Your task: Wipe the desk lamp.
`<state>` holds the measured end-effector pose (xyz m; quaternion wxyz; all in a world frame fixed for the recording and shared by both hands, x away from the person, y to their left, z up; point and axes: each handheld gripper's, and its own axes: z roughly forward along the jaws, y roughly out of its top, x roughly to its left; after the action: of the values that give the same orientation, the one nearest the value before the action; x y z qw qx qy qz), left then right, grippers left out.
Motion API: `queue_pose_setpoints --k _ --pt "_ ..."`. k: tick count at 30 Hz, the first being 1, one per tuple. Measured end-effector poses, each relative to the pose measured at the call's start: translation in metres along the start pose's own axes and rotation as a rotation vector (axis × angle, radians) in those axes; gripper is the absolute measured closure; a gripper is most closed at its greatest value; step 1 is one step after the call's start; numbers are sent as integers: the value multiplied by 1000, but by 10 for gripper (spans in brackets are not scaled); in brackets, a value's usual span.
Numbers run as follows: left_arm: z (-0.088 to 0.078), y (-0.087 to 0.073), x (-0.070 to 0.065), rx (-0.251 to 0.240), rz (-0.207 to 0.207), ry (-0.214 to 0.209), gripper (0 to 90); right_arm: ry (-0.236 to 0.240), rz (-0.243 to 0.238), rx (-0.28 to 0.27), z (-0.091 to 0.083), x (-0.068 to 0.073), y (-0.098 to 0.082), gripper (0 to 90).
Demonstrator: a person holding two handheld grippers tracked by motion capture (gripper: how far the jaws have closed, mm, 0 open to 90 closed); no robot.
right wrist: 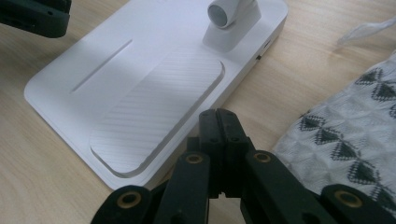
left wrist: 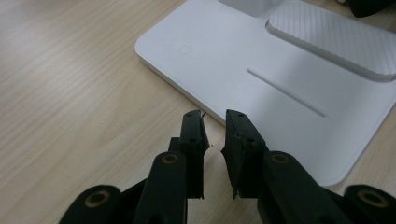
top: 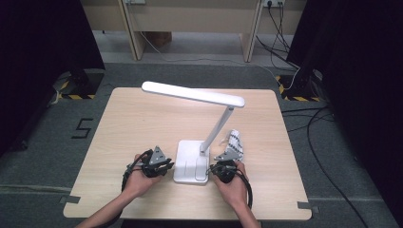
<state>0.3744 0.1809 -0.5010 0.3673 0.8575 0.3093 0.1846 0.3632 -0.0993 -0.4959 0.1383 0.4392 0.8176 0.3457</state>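
Nearest the lower edge of the high view: 2 forearms entering from below, each hand wrapped round a black gripper. Left gripper [top: 164, 167] just beside the left edge of the lamp base [top: 191, 161], jaws pointed toward it; in the left gripper view [left wrist: 215, 122] jaws drawn nearly together with a narrow slit left between the pads, nothing gripped, tips at the rim of the base. Right gripper [top: 219, 167] just beside the right edge of the same base; in the right gripper view [right wrist: 219, 116] jaws clenched pad to pad, empty, tips at the base's edge beside its ribbed panel [right wrist: 156, 114]. Just right of the right gripper: folded white cloth with dark pattern [top: 234, 142], lying flat on the wooden table [top: 133, 123]. Beyond the grippers: white desk lamp standing upright near the table's middle, slanted stem [top: 217, 128] rising from the base to a long flat head [top: 192, 93] stretched leftward above the tabletop. Farthest: grey floor and cables [top: 323, 123] past the table.
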Motion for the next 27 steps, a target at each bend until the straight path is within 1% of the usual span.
queue_pose_setpoints --k 4,8,13,14,16,17,18,24,27 --pt "4 -3 0 11 -9 -12 776 3 3 13 4 2 -1 900" --pt "6 -4 0 21 -12 -19 777 8 4 15 7 4 -3 900" --pt "8 -4 0 27 -11 -21 777 8 1 13 6 5 -3 900" --pt "8 -5 0 29 -11 -21 777 11 7 14 6 5 -4 900" --pt "9 -5 0 34 -10 -20 777 23 3 13 7 6 -5 900" --pt "9 -5 0 33 -7 -16 783 22 4 18 7 7 -5 900" --pt "9 -5 0 30 -14 -17 783 23 -1 18 7 8 -6 900" --pt "8 -6 0 33 -8 -19 784 23 -2 12 7 8 -7 900" --pt "6 -6 0 22 -17 -14 772 15 0 -6 5 8 -6 853"
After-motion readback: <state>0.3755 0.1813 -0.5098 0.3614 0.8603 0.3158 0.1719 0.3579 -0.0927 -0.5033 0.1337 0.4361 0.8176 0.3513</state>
